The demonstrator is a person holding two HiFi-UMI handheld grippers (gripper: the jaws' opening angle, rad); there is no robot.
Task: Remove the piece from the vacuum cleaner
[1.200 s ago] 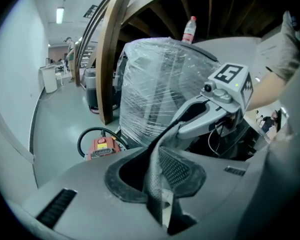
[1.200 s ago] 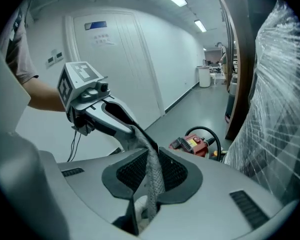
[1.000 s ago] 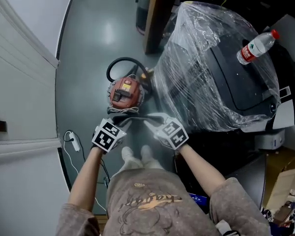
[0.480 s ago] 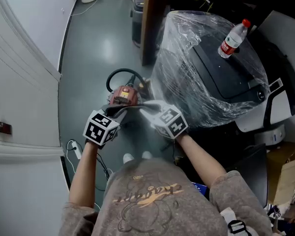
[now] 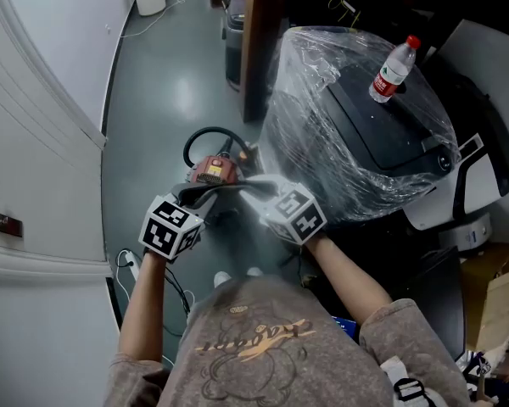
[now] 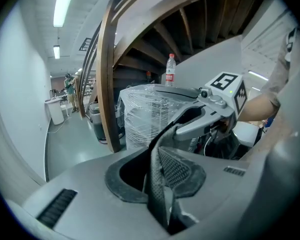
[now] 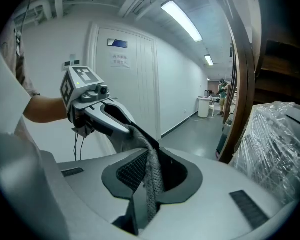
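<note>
A small red vacuum cleaner [image 5: 212, 170] with a black looped hose [image 5: 205, 134] stands on the grey floor in the head view. Just in front of it a dark mesh strap-like piece [image 5: 229, 188] runs between my two grippers. My left gripper [image 5: 205, 197] is shut on its left end and my right gripper [image 5: 251, 188] on its right end. In the left gripper view the mesh piece [image 6: 157, 149] is pinched in my left gripper [image 6: 161, 184] and leads across to the right gripper [image 6: 210, 109]. The right gripper view shows the piece [image 7: 152, 164] clamped in my right gripper [image 7: 146, 186].
A large machine wrapped in clear plastic [image 5: 356, 134] stands to the right with a water bottle [image 5: 390, 68] on top. A brown wooden post [image 5: 256, 41] and a dark bin [image 5: 233, 36] stand behind the vacuum. A power strip with cables [image 5: 127, 265] lies by the white wall on the left.
Both grippers, still holding the mesh piece, now sit closer to the vacuum cleaner in the head view, and the left one has drifted left. The view has tilted to show more far floor.
</note>
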